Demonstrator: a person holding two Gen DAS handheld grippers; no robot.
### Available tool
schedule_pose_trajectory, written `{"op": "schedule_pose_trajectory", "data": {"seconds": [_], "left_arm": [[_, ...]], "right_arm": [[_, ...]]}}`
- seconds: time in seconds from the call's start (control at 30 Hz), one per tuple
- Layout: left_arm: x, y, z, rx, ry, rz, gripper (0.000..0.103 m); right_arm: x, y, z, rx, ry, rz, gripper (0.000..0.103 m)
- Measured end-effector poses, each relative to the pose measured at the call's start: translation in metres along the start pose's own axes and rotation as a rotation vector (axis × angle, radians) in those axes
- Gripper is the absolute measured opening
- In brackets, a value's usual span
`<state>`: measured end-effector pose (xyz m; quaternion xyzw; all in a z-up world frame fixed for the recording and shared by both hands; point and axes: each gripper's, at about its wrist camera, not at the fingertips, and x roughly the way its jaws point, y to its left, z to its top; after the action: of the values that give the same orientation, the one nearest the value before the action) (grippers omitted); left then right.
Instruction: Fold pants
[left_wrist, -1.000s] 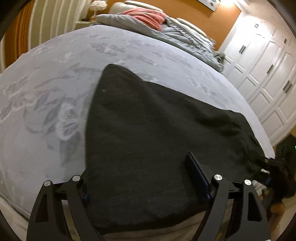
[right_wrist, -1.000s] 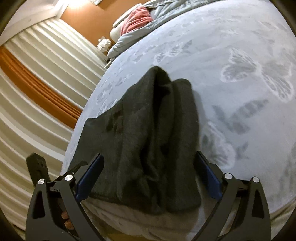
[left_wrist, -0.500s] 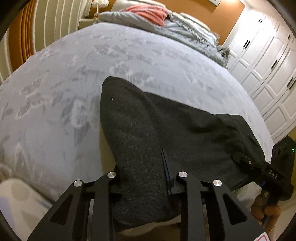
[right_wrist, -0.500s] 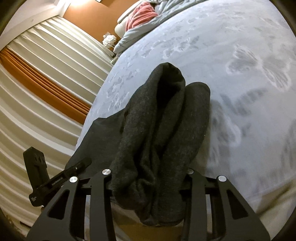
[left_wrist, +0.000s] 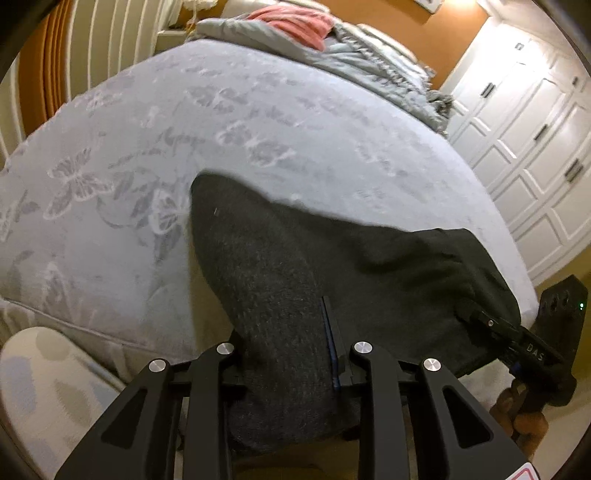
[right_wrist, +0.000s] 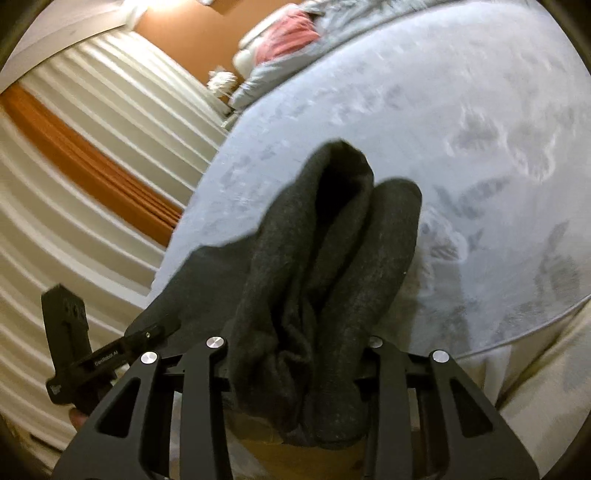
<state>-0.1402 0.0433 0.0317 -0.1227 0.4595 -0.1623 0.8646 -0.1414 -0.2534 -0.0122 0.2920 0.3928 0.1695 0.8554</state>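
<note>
Item: dark grey pants (left_wrist: 369, 266), lying at the near edge of the bed (left_wrist: 258, 122), bunched ends lifted. My left hand-held gripper (left_wrist: 288, 365) is clenched on one bunched end; my right hand-held gripper (right_wrist: 299, 354) is clenched on the other. Grey butterfly-print cover underneath.

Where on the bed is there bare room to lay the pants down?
Bare bedspread stretches from the pants to the heaped bedding at the head. The near edge is crowded: left tool and right tool clamp fabric there.
</note>
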Motion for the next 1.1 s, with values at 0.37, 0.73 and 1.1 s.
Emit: {"op": "schedule_pose_trajectory", "data": {"seconds": [0.37, 0.73, 1.1], "left_arm": [[-0.149, -0.037, -0.009, 0.138, -0.260, -0.121, 0.022], [-0.304, -0.107, 0.017, 0.392, -0.831, -0.185, 0.023], [-0.301, -0.121, 0.162, 0.403, -0.997, -0.210, 0.031]], "right_arm": [[-0.111, 0.085, -0.006, -0.245, -0.203, 0.104, 0.033], [-0.216, 0.163, 0.040, -0.492, -0.564, 0.319, 0.034], [-0.217, 0.208, 0.182, -0.615, -0.777, 0.385, 0.041]]}}
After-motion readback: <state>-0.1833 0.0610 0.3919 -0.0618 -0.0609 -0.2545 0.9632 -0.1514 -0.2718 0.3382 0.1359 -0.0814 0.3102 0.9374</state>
